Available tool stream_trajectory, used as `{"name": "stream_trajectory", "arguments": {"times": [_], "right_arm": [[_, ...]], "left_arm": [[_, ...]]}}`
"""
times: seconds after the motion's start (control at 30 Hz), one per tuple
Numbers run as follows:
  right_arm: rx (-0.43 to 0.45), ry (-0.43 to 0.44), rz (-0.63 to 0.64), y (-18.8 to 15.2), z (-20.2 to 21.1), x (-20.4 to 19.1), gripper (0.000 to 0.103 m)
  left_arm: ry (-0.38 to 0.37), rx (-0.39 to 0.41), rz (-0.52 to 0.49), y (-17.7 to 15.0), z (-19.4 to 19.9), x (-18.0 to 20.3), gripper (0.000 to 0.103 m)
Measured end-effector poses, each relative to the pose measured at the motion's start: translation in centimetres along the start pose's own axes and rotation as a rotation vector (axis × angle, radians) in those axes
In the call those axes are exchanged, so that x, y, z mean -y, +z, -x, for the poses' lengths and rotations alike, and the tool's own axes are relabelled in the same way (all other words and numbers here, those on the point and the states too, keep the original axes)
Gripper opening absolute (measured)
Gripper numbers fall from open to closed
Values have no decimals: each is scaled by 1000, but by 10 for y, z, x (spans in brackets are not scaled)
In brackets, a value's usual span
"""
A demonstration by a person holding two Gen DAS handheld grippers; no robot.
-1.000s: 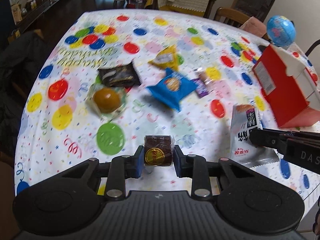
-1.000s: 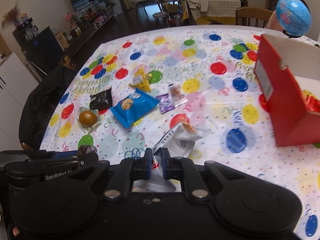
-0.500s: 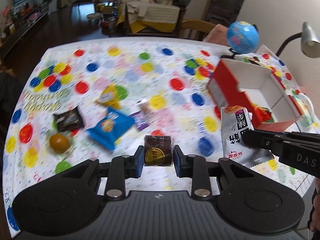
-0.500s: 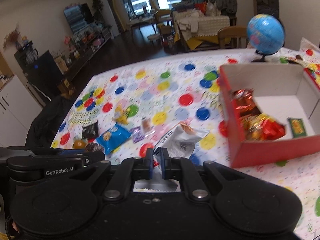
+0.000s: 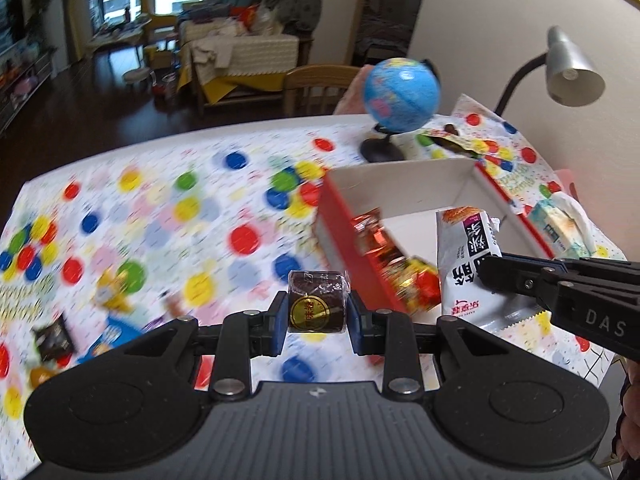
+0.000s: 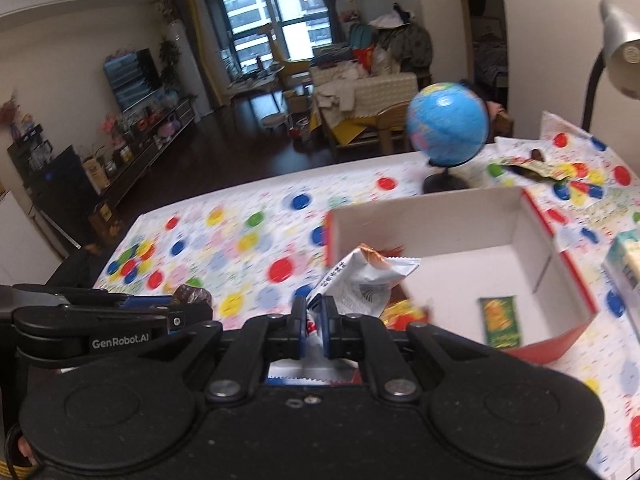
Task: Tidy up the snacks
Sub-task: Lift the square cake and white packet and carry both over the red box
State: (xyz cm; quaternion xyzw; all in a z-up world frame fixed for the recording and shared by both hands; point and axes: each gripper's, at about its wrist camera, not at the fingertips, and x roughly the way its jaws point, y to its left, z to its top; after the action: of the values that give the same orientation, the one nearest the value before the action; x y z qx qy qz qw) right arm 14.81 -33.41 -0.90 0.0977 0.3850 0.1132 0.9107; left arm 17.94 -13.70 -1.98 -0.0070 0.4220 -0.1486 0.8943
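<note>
Left tongs [image 5: 317,325]: my jaws clamp a brown wrapped cake [image 5: 317,305] by its two sides; the film is slick, so a jolt could let it squirt out short of the box.
Right tongs [image 6: 314,326]: shut on the bottom edge of a white packet [image 6: 362,286]; I judge the pinch thin, and the packet may swing or tear free.
Box [image 5: 344,236]: red, open, just ahead, with red and gold snacks [image 5: 404,276] heaped in its near corner; a drop there could bounce off the pile and over the wall.
Crowding: both tongs are close together over the near wall and could knock each other.
Globe [image 5: 401,95]: beyond the box; overshooting could tip it.
Cloth [image 5: 168,216]: loose snacks [image 5: 52,338] wait at the left.
</note>
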Motion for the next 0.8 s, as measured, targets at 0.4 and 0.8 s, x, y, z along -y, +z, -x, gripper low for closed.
{"name": "stream_trajectory", "arguments": {"times": [0.4, 0.8], "right_arm": [[-2, -55, -45, 15, -16, 92, 6], [-73, -47, -39, 10, -54, 145, 6]], "left_arm": [[-12, -46, -82, 40, -70, 69, 29], [2, -117, -139, 58, -141, 103, 29]]}}
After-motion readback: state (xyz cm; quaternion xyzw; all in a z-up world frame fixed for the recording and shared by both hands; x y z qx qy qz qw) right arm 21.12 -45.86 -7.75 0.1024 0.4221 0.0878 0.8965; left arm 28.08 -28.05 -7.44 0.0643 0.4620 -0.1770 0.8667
